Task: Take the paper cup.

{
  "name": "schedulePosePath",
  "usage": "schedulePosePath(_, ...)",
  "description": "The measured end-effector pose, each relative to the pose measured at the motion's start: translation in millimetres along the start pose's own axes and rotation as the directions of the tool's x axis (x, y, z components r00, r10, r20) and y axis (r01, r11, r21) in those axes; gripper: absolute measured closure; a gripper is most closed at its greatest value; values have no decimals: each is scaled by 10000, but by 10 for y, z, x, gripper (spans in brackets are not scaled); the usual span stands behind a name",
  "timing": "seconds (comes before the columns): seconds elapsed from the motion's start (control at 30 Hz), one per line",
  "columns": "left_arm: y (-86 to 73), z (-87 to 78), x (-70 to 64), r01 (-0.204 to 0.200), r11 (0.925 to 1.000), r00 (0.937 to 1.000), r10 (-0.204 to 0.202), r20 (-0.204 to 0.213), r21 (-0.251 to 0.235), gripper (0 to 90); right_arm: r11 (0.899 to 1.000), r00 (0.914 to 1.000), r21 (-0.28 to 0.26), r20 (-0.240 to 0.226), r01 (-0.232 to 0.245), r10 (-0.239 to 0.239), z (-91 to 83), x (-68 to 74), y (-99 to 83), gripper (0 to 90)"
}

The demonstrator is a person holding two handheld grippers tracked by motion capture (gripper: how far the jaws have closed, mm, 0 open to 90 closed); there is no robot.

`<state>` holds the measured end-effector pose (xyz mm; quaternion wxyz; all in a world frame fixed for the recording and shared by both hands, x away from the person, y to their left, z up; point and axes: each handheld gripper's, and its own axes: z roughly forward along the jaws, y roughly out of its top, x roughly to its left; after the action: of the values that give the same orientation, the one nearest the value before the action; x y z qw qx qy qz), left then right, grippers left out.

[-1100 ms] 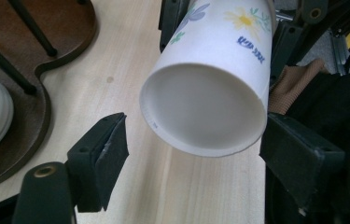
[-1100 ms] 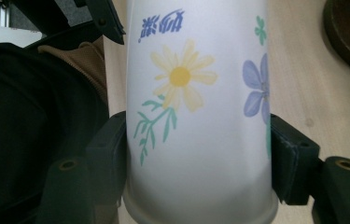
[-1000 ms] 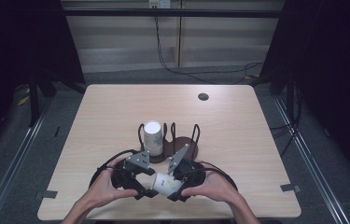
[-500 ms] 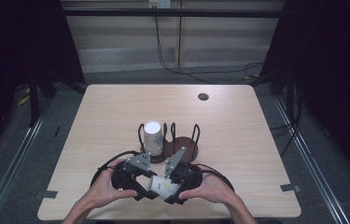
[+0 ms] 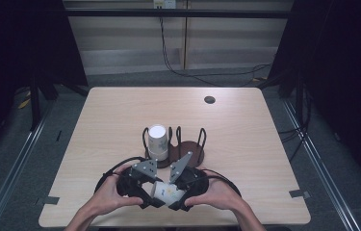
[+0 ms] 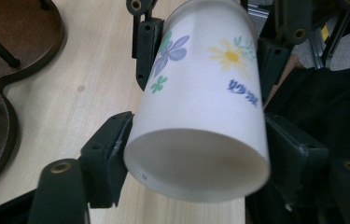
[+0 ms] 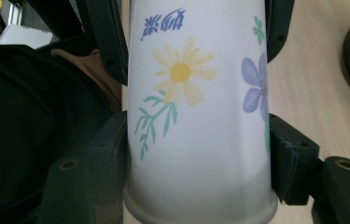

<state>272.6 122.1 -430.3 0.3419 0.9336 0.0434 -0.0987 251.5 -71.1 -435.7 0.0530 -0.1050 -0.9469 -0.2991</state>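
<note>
Since a second ago my hands have barely shifted; the grey plates on top of my two grippers have tilted a little closer together, and the cup between them has stayed at the near edge of the light wooden table [image 5: 120, 110].

My left gripper [image 5: 145, 188] is clamped on a white paper cup printed with a yellow daisy and a purple flower [image 6: 200, 112], its jaws pressing the cup's wall near one end; in the left gripper view that end faces the camera, a shallow white hollow with nothing in it. The cup lies on its side, held just above the tabletop. My right gripper [image 5: 180, 190] grips the same cup from the opposite end, its jaws tight against both sides of the wall.

Beyond my hands stands a dark brown wooden holder with black wire loops [image 5: 187, 147]. Its left compartment holds a second white paper cup [image 5: 158, 140], upright; I cannot tell what is inside. The right compartment holds nothing.
</note>
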Motion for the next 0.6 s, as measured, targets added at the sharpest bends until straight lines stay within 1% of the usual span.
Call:
schedulePosePath(0.07, -1, 1, -2, 12, 10000, 9999, -11, 152, -28, 311, 10000, 10000, -25, -43, 89, -89, -7, 1, 2, 329)
schedulePosePath(0.1, 0, 0, -3, -52, 10000, 9998, 52, 179, -11, 326, 10000, 9999, 8, -70, 84, -84, -4, 2, 0, 330)
schedulePosePath(0.17, 2, 11, -13, -19, 10000, 9998, 18, 191, 53, 336, 9999, 9999, 89, -129, 116, -115, 10, 2, -5, 331)
schedulePosePath(0.23, -2, 19, -17, -42, 10000, 9999, 41, 168, 76, 343, 9997, 9999, 257, -105, 51, -48, 20, 8, -5, 333)
schedulePosePath(0.3, -5, 8, -12, -37, 10000, 9997, 35, 227, 90, 352, 9997, 9999, 255, -130, 66, -63, 28, 7, -7, 332)
schedulePosePath(0.4, -10, -3, -15, -11, 9999, 9998, 13, 211, -103, 358, 9999, 9998, 145, -204, 85, -82, 13, -1, -10, 329)
schedulePosePath(0.43, -8, -9, -14, -47, 9999, 9998, 50, 218, -104, 360, 10000, 9998, 68, -184, 56, -55, 10, -2, -10, 326)
schedulePosePath(0.53, -5, -18, -20, 12, 9999, 9997, -8, 247, -145, 363, 10000, 9998, -5, -176, 57, -57, -3, -8, -16, 309)
schedulePosePath(0.6, -5, -21, -20, -15, 9998, 9999, 18, 156, -192, 364, 9999, 9999, -165, -111, 29, -31, -11, -16, -19, 292)
